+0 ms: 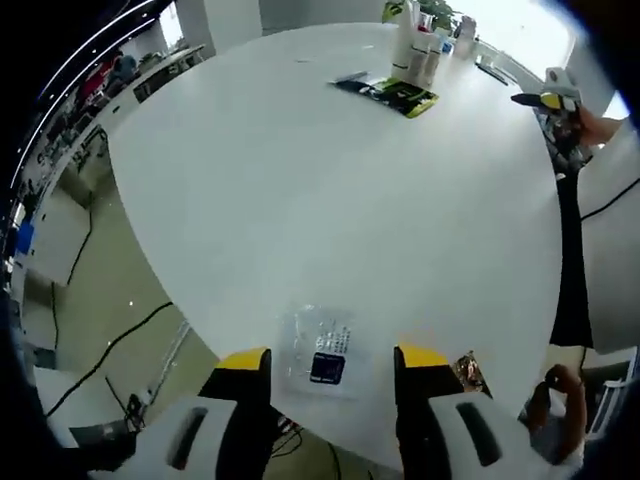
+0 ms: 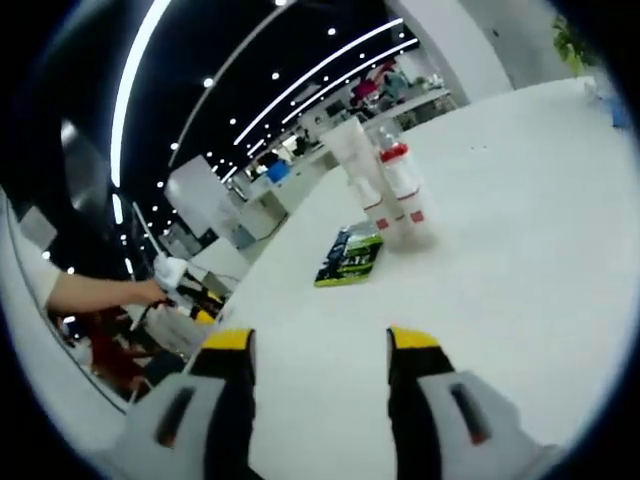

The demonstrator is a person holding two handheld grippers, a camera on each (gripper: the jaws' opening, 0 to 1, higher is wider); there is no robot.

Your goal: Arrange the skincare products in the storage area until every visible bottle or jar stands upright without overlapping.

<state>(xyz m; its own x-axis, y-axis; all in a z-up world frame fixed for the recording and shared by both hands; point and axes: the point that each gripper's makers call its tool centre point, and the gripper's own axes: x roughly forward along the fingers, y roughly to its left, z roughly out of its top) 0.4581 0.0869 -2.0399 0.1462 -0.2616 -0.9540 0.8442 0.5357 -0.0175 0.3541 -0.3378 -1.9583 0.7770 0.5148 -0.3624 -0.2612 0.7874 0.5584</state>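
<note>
Several skincare bottles (image 1: pixel 415 45) stand upright in a tight cluster at the far side of the round white table (image 1: pixel 330 200). In the right gripper view these bottles (image 2: pixel 392 190) are white and clear, with red caps and red labels. A green and black flat packet (image 1: pixel 392 94) lies beside them, and the packet (image 2: pixel 351 255) sits just in front of them. My left gripper (image 1: pixel 332 358) is open at the near table edge, above a clear sachet (image 1: pixel 322 352) with a dark label. My right gripper (image 2: pixel 321 340) is open over bare table, well short of the bottles.
The table's edge curves down the left, with floor and black cables (image 1: pixel 110 345) below. A hand holds the right gripper (image 1: pixel 548 100) at the far right rim. The left gripper (image 2: pixel 188 288) shows held at the table's left edge. Desks and ceiling lights lie beyond.
</note>
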